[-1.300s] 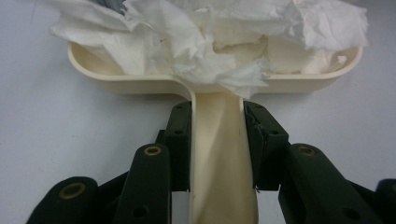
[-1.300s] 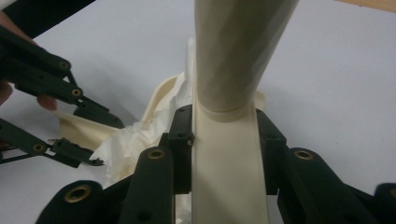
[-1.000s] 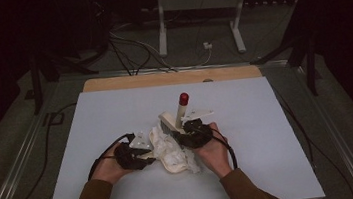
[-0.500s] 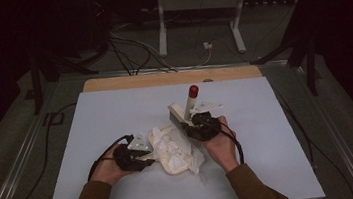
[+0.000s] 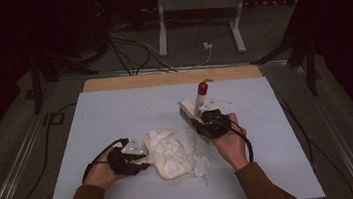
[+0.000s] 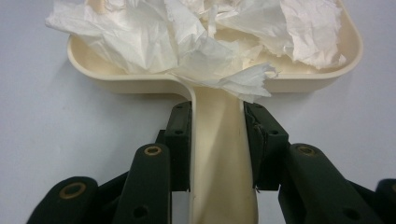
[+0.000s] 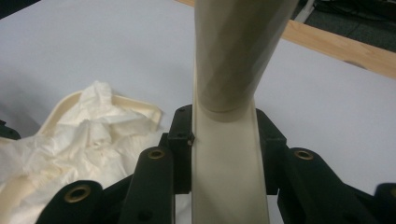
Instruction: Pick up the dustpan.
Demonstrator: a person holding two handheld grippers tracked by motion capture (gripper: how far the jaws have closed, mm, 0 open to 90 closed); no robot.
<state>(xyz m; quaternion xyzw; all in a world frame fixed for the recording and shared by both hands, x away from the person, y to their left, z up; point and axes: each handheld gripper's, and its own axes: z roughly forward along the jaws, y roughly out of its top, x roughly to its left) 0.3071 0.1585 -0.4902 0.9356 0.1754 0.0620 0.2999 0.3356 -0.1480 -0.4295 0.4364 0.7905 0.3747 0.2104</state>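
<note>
Dustpan of crumpled paper at left, hand brush lifted at right.

On the pale blue table [image 5: 115, 111], the left gripper [image 5: 130, 161] has its jaws clamped on the handle of the cream dustpan [image 6: 219, 154], which lies flat near the front edge, heaped with crumpled white tissue paper [image 6: 187, 42]. Just right of the pan, the right gripper [image 5: 211, 124] clasps the cream handle of a hand brush [image 7: 231, 154], held upright with its red-tipped end [image 5: 203, 87] pointing up and its bristle head beside the gripper.
</note>
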